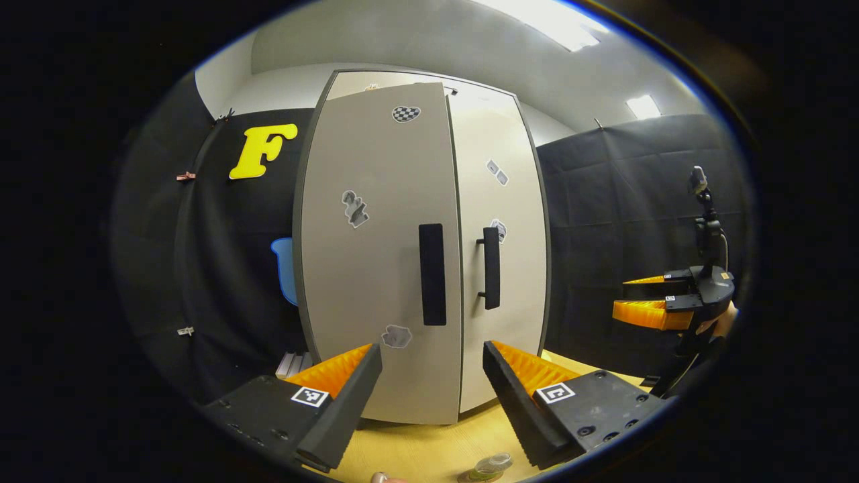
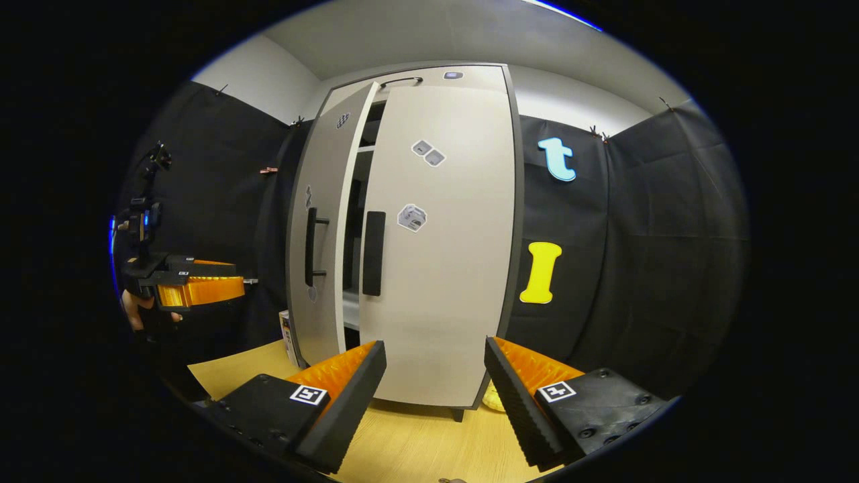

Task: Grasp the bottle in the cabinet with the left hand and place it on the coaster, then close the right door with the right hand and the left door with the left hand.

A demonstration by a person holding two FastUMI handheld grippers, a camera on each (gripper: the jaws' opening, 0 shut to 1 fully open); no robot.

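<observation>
both my grippers, left and right, stand spread and empty. bottle stands on the table below me, coaster hidden. right door looks nearly closed; left door ajar, mine to push next.

A narrow gap separates the ajar left door from the right door; open tabletop lies before the cabinet.
</observation>
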